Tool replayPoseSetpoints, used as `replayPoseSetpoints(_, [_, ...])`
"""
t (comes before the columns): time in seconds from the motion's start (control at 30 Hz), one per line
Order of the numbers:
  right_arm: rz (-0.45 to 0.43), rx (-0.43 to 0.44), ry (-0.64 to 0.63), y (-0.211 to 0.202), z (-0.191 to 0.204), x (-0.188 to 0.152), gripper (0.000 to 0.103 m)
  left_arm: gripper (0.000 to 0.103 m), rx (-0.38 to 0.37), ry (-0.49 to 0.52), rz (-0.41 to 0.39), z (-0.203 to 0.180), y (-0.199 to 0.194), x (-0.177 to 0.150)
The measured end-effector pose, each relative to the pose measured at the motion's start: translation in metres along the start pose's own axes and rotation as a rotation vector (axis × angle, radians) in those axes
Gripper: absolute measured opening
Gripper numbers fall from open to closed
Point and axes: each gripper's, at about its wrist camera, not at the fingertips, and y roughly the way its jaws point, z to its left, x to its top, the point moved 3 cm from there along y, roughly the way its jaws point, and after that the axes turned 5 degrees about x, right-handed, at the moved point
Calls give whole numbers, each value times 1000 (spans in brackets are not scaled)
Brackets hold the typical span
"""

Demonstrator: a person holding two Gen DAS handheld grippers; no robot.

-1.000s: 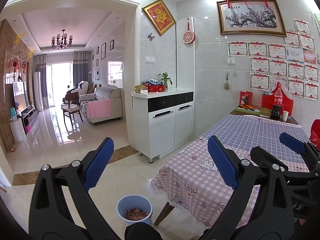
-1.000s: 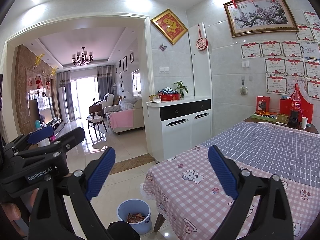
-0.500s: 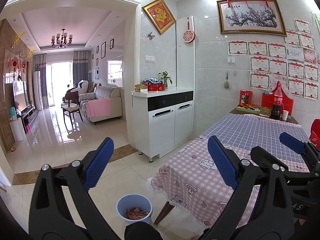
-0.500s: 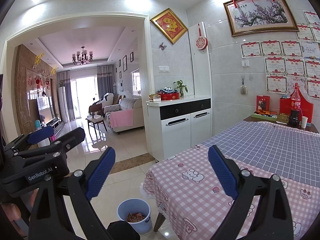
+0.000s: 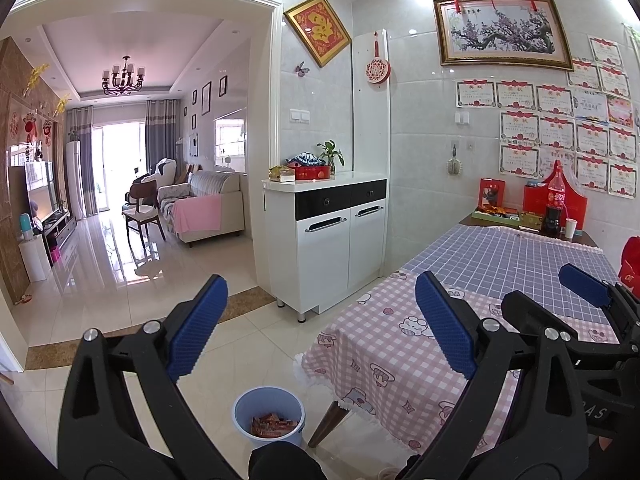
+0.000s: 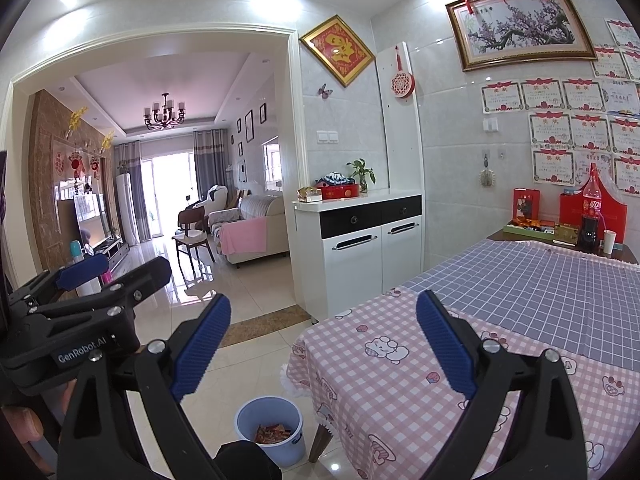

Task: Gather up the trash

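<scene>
Both grippers gape empty; blue bin (image 5: 269, 416) holds, seemingly, wrappers (image 5: 274, 426).

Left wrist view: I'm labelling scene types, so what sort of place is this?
Likely a home dining area: a cloth-covered table, a white sideboard, and a living-room sofa through the archway.

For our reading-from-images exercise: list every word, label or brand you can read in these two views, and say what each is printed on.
"GenRobot.AI": on the body of the left gripper, seen in the right wrist view.
"AS": end of a cut-off word on the right gripper, left wrist view.
Cola bottle: red label with white characters, too blurred to read.
Certificates: headings and text too small to read.
Red diamond plaque: gold character, not legible.
Wrappers in the bin: unreadable.
</scene>
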Motion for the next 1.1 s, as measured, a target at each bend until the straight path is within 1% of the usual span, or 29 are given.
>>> replayPoseSetpoints(0.17, [2,1,2,1,1,-3,92,93,0,0,1,0,1,1])
replayPoseSetpoints(0.67, [4,1,5,1,0,-4,92,93,-3,2,12,-1,-3,-15])
replayPoseSetpoints(0.93, [7,3,7,1,0,-7,92,93,-5,2,15,-1,-1,-13])
replayPoseSetpoints(1.1, [9,6,9,2,0,-9,92,93,-3,4,19,-1,-3,-18])
